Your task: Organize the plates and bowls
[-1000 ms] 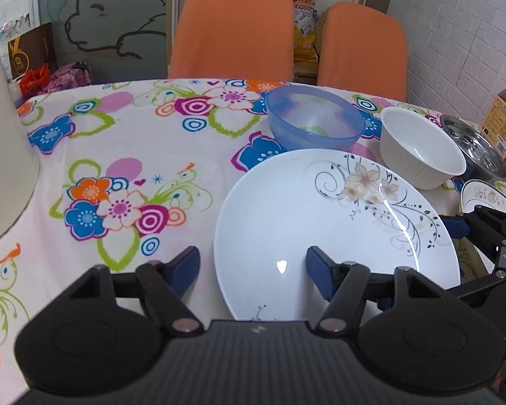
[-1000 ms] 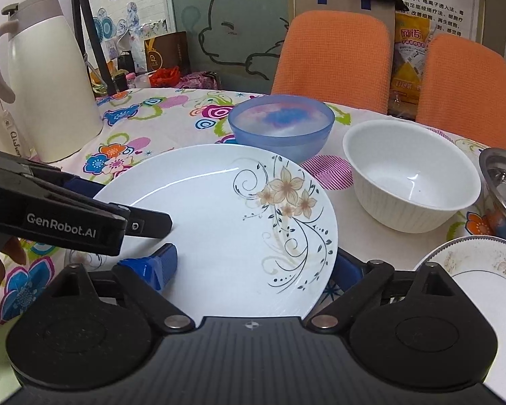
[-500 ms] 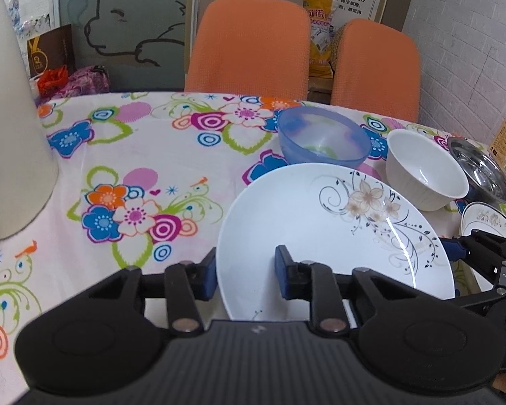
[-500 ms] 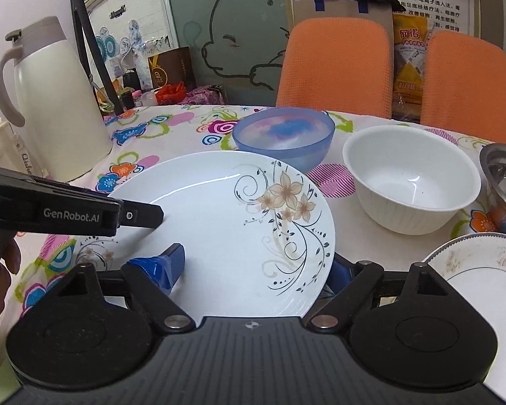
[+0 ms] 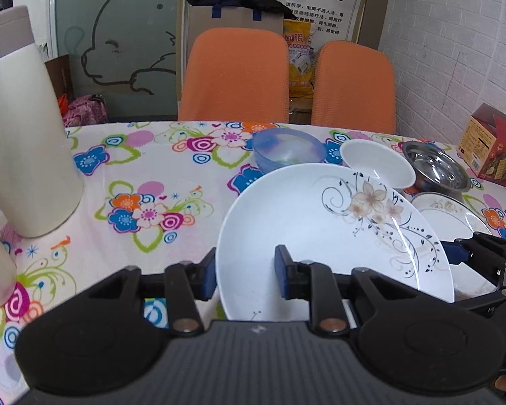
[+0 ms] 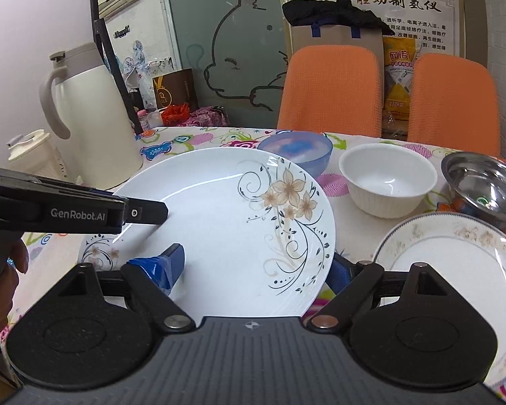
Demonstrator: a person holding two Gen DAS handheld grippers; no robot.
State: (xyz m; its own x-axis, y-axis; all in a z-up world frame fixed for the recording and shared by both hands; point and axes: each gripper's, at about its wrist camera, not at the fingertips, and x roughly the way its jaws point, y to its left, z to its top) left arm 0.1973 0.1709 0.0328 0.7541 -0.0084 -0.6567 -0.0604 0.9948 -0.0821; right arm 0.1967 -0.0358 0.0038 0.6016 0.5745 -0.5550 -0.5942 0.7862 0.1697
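- Floral plate (image 5: 320, 226), white with a beige flower spray and black scrollwork, is shown lifted and tilted above the flowered tablecloth (image 5: 145, 182), nearest the cameras.
- Left gripper (image 5: 245, 276) is seen narrowed onto the near left rim of the floral plate: one blue pad lies outside the rim and the other on the plate's upper face; whether both pads press the plate cannot be told for certain.
- Right gripper (image 6: 256, 266) is seen wider apart, straddling the plate's near right edge, with its left blue finger (image 6: 167, 265) over the upper face and its right finger behind the rim; firm contact cannot be confirmed.
- Part of a hand (image 6: 0, 283) holding the left gripper's handle is visible at the left edge of the right wrist view.
- A second plate (image 6: 455, 263), white with a faint patterned border, lies flat on the cloth just right of the lifted plate.
- Beyond these, three bowls are set in a row: a translucent blue bowl (image 6: 295, 150), a white bowl (image 6: 388, 179) and a steel bowl (image 6: 482, 182).
- A cream thermal jug (image 6: 94, 114) stands at the left, and a printed carton (image 5: 492, 148) at the far right.
- Two orange chairs (image 5: 236, 74) are drawn up at the table's far side.
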